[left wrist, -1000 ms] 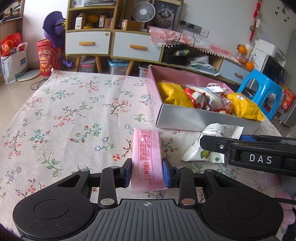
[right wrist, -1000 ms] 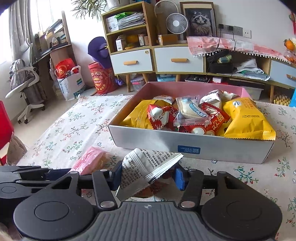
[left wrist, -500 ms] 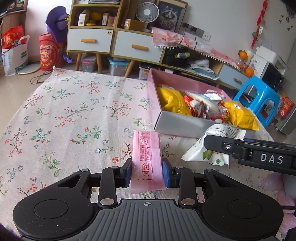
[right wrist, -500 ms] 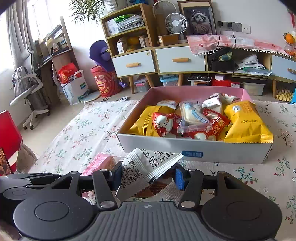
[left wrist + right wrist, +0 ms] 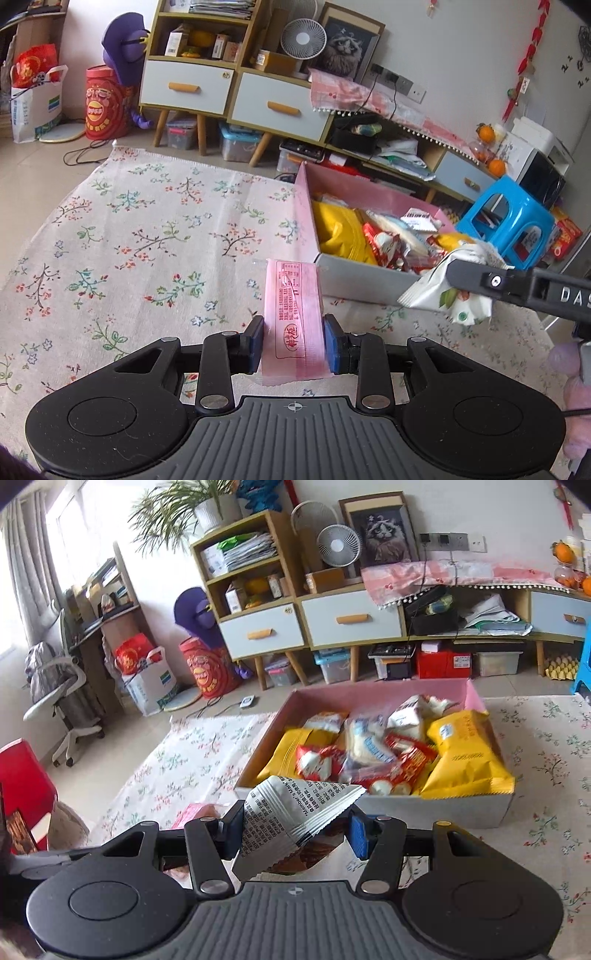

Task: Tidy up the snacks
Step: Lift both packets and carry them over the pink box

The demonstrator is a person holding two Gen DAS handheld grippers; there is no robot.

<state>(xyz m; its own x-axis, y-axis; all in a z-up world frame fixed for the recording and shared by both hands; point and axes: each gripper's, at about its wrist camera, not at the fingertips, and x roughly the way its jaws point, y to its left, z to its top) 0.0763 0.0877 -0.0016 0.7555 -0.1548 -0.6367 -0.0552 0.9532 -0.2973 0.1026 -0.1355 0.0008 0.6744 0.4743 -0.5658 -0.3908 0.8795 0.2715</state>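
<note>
Each gripper carries a snack toward the pink-lined cardboard box (image 5: 436, 812) ahead: left gripper (image 5: 294, 343) clamped on a flat pink plastic packet (image 5: 293, 317), right gripper (image 5: 297, 832) on a white printed pouch (image 5: 291, 816).

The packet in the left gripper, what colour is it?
Pink with red print; the packet shows best in the left wrist view.

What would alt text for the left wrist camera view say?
The left hand-held gripper is shut on a pink snack packet above a floral tablecloth. At right, the right hand-held gripper holds a white snack packet near a pink-lined box filled with snacks.
</note>
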